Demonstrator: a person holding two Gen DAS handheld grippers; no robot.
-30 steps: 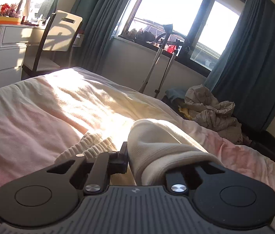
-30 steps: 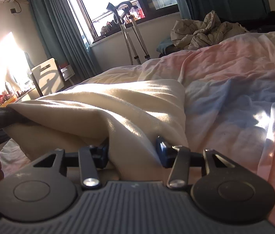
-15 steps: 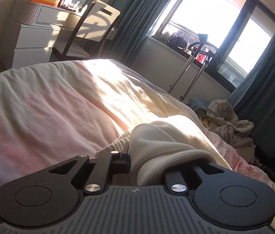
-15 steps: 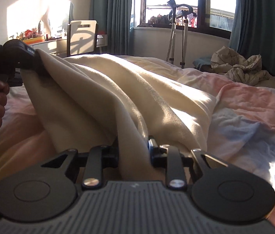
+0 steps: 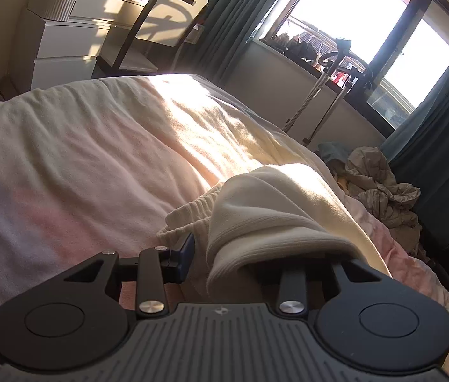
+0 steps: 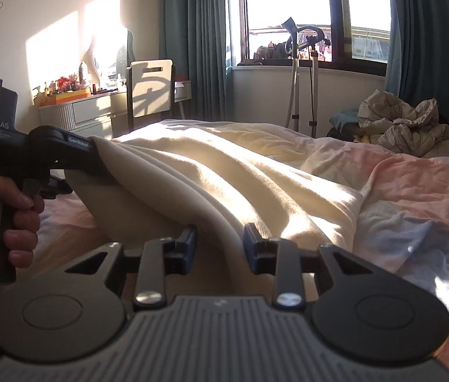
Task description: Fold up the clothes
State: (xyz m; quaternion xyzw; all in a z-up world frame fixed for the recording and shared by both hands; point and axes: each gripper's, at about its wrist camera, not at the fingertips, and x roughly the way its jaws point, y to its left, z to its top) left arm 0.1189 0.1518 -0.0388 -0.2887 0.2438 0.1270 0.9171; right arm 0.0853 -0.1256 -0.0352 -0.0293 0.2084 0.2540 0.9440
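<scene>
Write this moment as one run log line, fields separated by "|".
left gripper: shut on cream garment | right gripper: shut on cream garment | garment: lifted edge, rest on bed | step: folding underway

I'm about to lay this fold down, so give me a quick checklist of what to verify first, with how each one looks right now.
1. Left gripper has the cream garment: cannot tell; cloth drapes over its right finger, and its jaws look spread.
2. Right gripper has it: cannot tell; a fold runs between its fingers, with gaps on both sides.
3. Edge raised between the grippers: ok.
4. Far end resting on the bed: ok.
5. Cloth smooth: not ok, long creases.
6. Landing spot on the bed bare: ok in the left view.
</scene>
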